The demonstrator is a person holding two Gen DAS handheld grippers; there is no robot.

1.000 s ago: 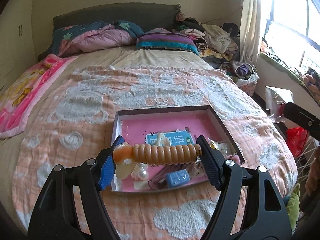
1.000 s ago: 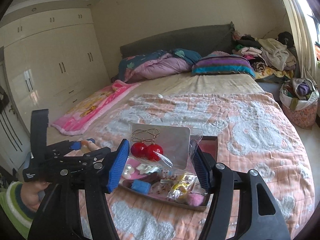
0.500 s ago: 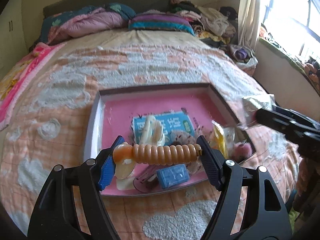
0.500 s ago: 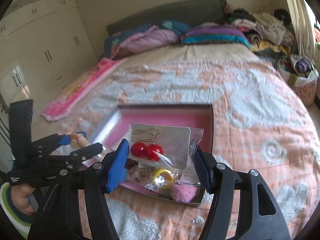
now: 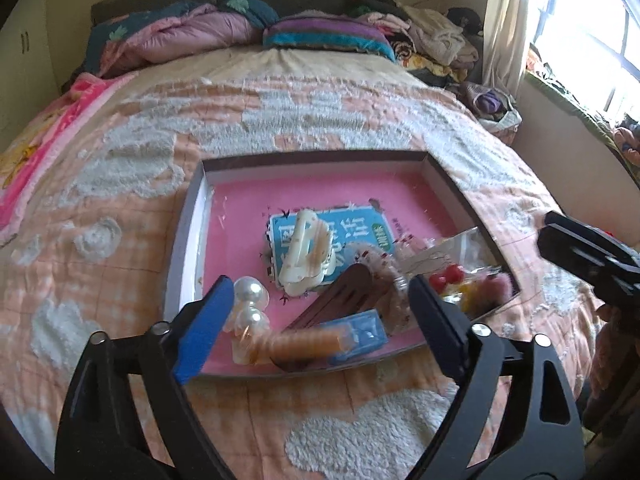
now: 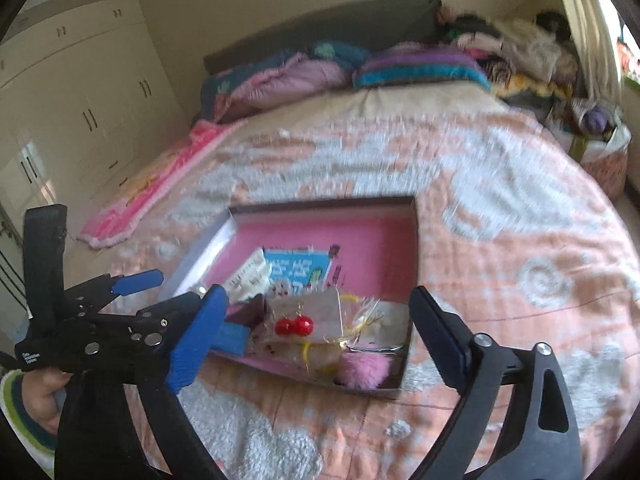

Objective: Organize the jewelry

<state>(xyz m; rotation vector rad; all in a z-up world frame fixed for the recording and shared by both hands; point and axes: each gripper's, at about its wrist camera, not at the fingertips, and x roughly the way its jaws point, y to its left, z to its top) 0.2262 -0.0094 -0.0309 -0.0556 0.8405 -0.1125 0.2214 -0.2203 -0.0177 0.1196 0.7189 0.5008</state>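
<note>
A dark tray (image 5: 316,159) with a pink floor lies on the bed. My left gripper (image 5: 322,320) hovers over its near edge with jaws opening, and nothing is between the pads. The ribbed orange hair clip (image 5: 306,346) lies blurred in the tray below them, beside a blue box (image 5: 362,334) and two pearl pieces (image 5: 250,294). My right gripper (image 6: 320,336) stands over the tray's (image 6: 415,256) near right corner, jaws opening too. The clear bag with red ball earrings (image 6: 295,326) rests loose in the tray, clear of its pads.
The tray also holds a cream hair claw (image 5: 306,252), a blue card (image 5: 352,228), a brown clip (image 5: 340,300) and a pink pompom (image 6: 364,368). An orange-and-white quilt (image 5: 280,120) covers the bed. Pillows and piled clothes sit at the headboard; wardrobes (image 6: 80,100) stand left.
Both grippers sank toward the tray and opened. The orange hair clip left the left pads and dropped into the tray. The earring bag left the right pads and landed in the tray.
</note>
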